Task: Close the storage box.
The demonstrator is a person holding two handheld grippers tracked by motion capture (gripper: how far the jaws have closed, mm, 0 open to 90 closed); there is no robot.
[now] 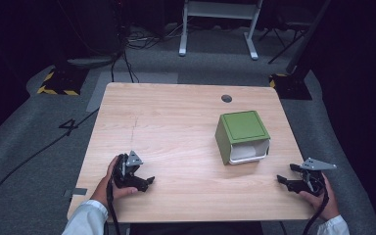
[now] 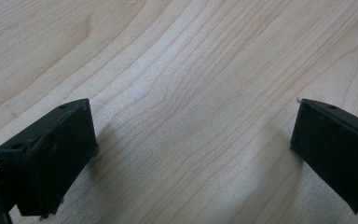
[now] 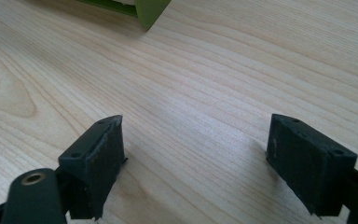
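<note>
A green box (image 1: 241,132) with a white drawer front (image 1: 247,152) stands on the right half of the wooden table (image 1: 176,127). Its green corner (image 3: 150,10) shows at the top of the right gripper view. My left gripper (image 1: 147,182) rests near the table's front left, held by a hand; its jaws stand wide apart over bare wood (image 2: 193,135). My right gripper (image 1: 283,178) sits at the front right edge, below and right of the box, also open with nothing between its jaws (image 3: 196,149).
A round cable hole (image 1: 226,98) lies near the table's far edge. Beyond the table are grey carpet, floor cables (image 1: 127,44), a white frame's legs (image 1: 220,24) and yellow-black striped stands (image 1: 58,83).
</note>
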